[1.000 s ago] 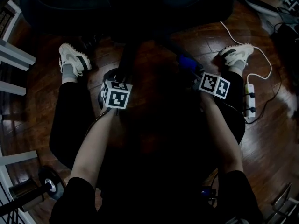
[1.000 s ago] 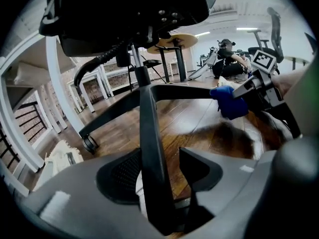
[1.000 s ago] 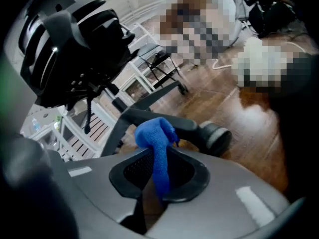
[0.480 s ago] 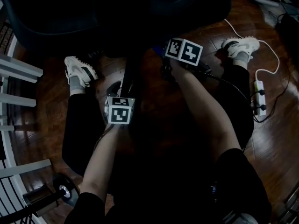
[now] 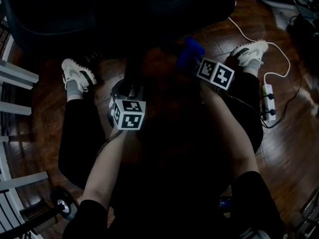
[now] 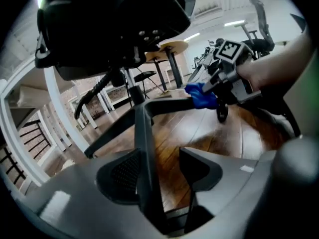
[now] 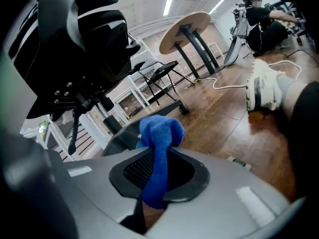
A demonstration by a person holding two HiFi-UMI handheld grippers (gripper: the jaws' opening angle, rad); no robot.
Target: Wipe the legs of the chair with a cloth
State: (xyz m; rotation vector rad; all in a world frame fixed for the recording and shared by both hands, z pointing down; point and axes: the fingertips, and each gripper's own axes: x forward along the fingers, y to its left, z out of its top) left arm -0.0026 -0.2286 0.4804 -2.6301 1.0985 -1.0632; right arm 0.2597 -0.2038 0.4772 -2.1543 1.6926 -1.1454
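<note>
Readable marks: only black-and-white square marker patterns on the cube of the left gripper (image 6: 159, 157) and the cube of the right gripper (image 7: 158, 159). Can't make out any print elsewhere.

Right gripper: jaws clamped on the blue cloth (image 7: 158, 138). The cloth runs up the middle between the pads and bunches out past the tips. From the left gripper view, that bunch sits at the far-right end of one chair leg (image 6: 169, 103), just above its caster (image 6: 222, 114). It looks like it touches the leg, but I can't confirm contact.

Left gripper: jaws apart and straddling another chair leg (image 6: 144, 148). That leg runs lengthwise through the gap, close against the left pad. Wood floor (image 6: 209, 128) shows between it and the right pad, so it isn't pinched.

Chair seat (image 6: 114, 29) hangs dark over the far left. The person crouches on the floor with white shoes (image 5: 77, 73) on either side of the chair base. Power strip (image 5: 268, 102) with its white cable lies on the floor at right.
</note>
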